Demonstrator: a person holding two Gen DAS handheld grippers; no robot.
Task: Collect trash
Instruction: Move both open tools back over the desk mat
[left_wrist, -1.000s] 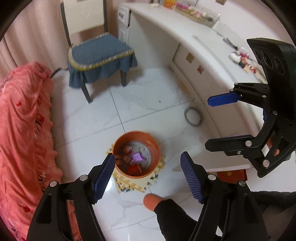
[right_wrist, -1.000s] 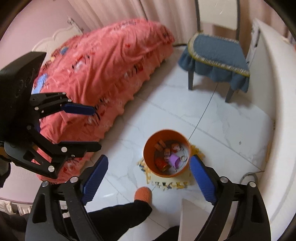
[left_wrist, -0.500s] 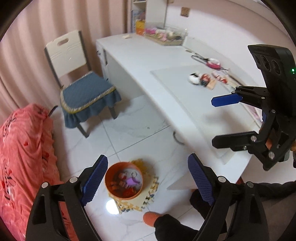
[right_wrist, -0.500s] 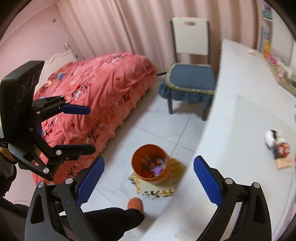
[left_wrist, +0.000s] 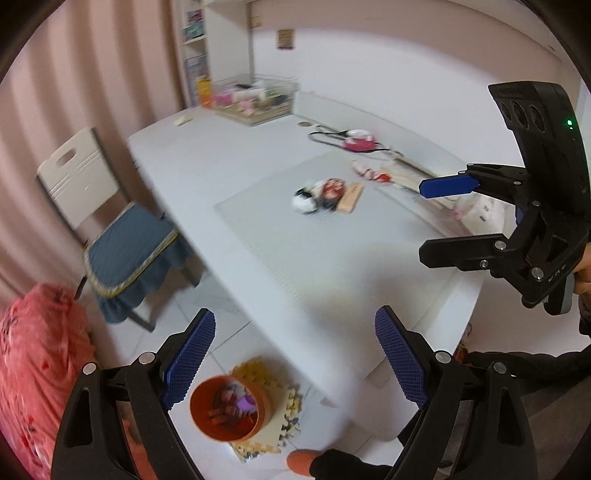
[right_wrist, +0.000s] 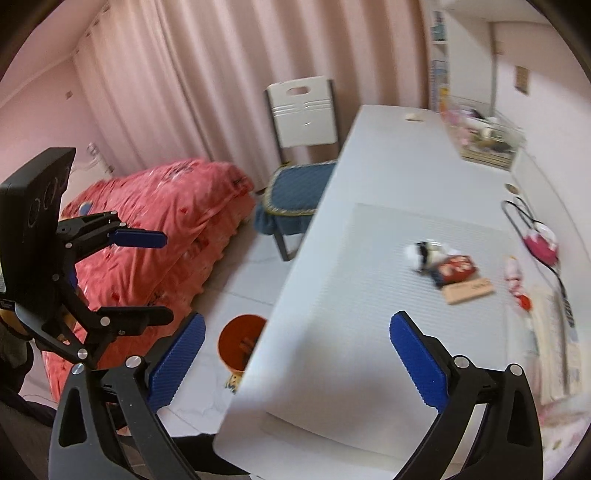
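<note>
Left tongs (left_wrist: 291, 360): jaws wide apart with nothing between them, blue pads hanging over the near edge of the white desk and the floor below; the picture is blurred.
Right tongs (right_wrist: 295, 363): jaws wide apart and empty, having just been opening further; they sit over the near end of the desk (right_wrist: 369, 155). The same tongs (left_wrist: 439, 218) show at the right of the left view, above the desk's right side.
Bucket (left_wrist: 227, 410): orange, round, on the floor just beside the desk's near left edge, standing on a yellow foam mat (left_wrist: 280, 410); small scraps in red, brown and purple lie inside. From the right view the desk edge hides part of the bucket (right_wrist: 238, 341).
Foot (left_wrist: 301, 461): an orange sock and a dark trouser leg near the mat.
Desk pad (right_wrist: 369, 295): pale ribbed sheet covering the near half of the desktop.
Trash on the desk (right_wrist: 443, 267): a white and black crumpled piece, a red packet and a tan card touching one another on the pad, toward its far right part.
Pink bits (right_wrist: 517, 284): near the pad's right edge.
Chair (right_wrist: 299, 155): white back, blue cushion, at the desk's far left corner.
Bed (right_wrist: 166, 229): pink-red cover, left of the bucket.
</note>
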